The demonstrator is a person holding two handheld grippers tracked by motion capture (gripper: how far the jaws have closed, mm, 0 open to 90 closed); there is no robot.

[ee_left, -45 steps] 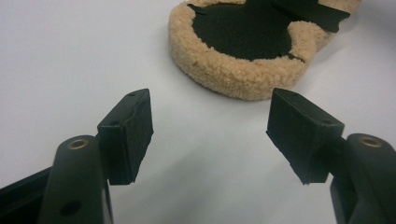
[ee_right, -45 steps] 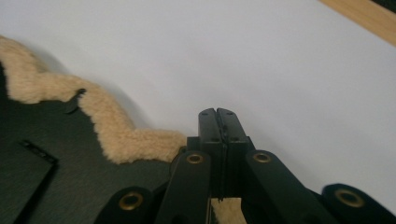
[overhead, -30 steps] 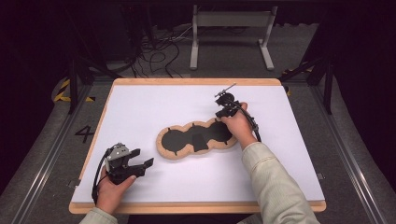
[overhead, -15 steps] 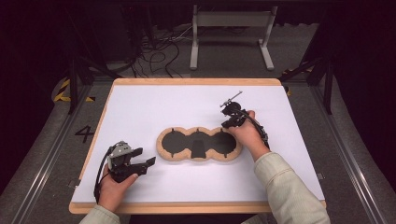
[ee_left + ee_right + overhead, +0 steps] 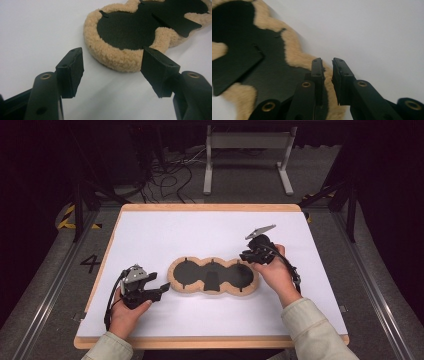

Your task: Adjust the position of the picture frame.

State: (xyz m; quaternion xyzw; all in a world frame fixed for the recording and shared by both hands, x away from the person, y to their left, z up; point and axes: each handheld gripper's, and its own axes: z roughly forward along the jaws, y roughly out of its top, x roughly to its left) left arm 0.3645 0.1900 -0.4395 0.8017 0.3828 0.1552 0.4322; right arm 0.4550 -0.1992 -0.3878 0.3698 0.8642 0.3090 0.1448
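Counting what lies before us, we find one fleece-edged pad (image 5: 214, 276), one white table top (image 5: 165, 235) with a wooden rim, and our two grippers, one in each hand. The pad is a single piece with three rounded lobes in a row: a tan woolly border around a flat black middle, with a black flap (image 5: 211, 280) lying on the central lobe. It lies flat near the middle of the table, between our hands.

Our left gripper (image 5: 161, 288) rests low on the table just left of the pad's left lobe. Its jaws stand wide apart with nothing between them and have just been closing a little; in the left gripper view (image 5: 112, 71) the fleece rim (image 5: 117, 58) lies just beyond the tips, apart from both pads.

Our right gripper (image 5: 243, 256) sits at the pad's right end, its tips over or just beside the right lobe's rim. Its jaws have just been opening and now stand with a narrow gap; in the right gripper view (image 5: 327, 72) the gap is empty, and the fleece (image 5: 292, 53) lies below and behind the jaws.

From above, our right hand (image 5: 272, 270) covers that lobe's outer edge, so we cannot tell whether the tips touch the fleece. The right gripper view is blurred at its left edge, and the pad is cut off in both gripper views.
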